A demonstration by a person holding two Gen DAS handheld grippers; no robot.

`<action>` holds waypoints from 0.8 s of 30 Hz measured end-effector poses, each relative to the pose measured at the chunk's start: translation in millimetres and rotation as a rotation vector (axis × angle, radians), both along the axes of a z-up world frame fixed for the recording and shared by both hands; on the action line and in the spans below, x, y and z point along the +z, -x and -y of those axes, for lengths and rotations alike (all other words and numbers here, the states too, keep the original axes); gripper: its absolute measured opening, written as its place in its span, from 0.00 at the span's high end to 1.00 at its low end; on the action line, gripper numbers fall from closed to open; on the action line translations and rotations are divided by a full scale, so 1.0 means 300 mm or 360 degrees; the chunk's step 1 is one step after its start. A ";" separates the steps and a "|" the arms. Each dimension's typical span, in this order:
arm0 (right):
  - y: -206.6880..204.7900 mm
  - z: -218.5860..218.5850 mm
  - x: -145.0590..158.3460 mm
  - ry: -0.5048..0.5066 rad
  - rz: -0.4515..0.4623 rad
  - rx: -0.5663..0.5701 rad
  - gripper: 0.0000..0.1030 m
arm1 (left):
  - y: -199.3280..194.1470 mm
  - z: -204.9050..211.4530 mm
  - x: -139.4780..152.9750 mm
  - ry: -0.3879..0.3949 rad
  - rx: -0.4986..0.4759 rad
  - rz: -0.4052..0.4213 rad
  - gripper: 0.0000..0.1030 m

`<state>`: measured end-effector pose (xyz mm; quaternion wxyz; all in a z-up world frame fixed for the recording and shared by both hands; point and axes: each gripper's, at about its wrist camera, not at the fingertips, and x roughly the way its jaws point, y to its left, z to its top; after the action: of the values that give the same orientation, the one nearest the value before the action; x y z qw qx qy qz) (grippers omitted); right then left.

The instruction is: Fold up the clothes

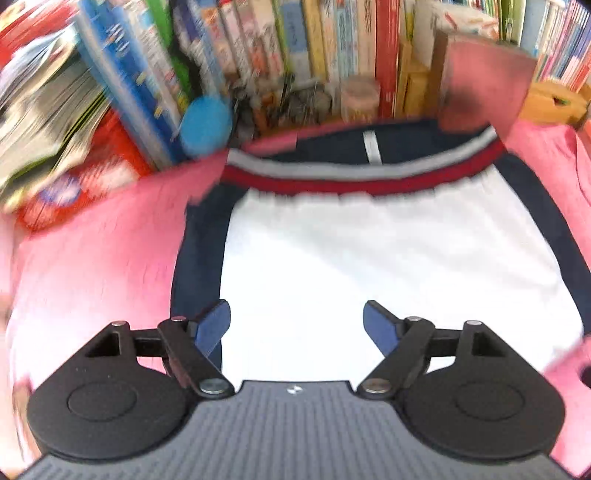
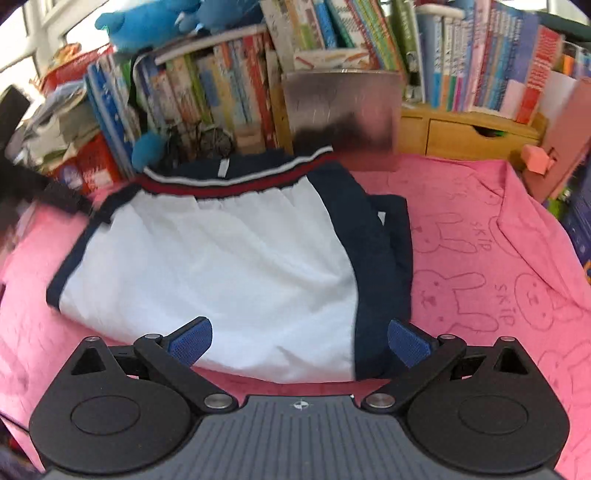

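Observation:
White shorts (image 1: 388, 273) (image 2: 221, 277) with navy side panels and a red, white and navy waistband lie flat on a pink bunny-print towel (image 2: 480, 258) (image 1: 92, 266). My left gripper (image 1: 297, 326) hovers open above the near white part of the shorts, nothing between its blue pads. My right gripper (image 2: 299, 343) stands open over the shorts' near hem, one pad above the white cloth, the other above the navy right panel. A folded navy flap sticks out on the shorts' right side in the right wrist view.
Rows of books (image 2: 229, 92) (image 1: 332, 44) and a blue plush toy (image 2: 147, 18) crowd the back edge. A metal plate (image 2: 341, 107) leans behind the waistband. A wooden drawer box (image 2: 476, 136) stands at the back right. A blue ball (image 1: 205, 123) rests near the books.

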<state>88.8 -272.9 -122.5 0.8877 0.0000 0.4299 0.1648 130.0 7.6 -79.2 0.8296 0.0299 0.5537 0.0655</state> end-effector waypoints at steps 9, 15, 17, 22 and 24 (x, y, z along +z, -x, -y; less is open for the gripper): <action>0.209 -0.076 0.210 -0.0095 0.0154 -0.0068 0.00 | 0.325 -0.031 0.178 0.0059 0.0024 0.0111 0.16; 0.381 -0.158 0.335 -0.0065 0.0228 -0.0182 0.00 | 0.512 -0.144 0.266 0.0111 0.0046 0.0172 0.14; 0.435 -0.190 0.360 -0.0054 0.0255 -0.0194 0.00 | 0.565 -0.178 0.279 0.0126 0.0039 0.0186 0.14; 0.566 -0.264 0.410 -0.0021 0.0306 -0.0222 0.00 | 0.661 -0.237 0.296 0.0165 0.0018 0.0212 0.14; 0.605 -0.288 0.425 -0.0008 0.0320 -0.0225 0.00 | 0.689 -0.255 0.303 0.0181 0.0010 0.0223 0.14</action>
<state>-92.7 -186.4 5.1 0.9357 0.0161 0.3372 0.1020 -76.7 83.9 11.7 0.8665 -0.0236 0.4971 0.0385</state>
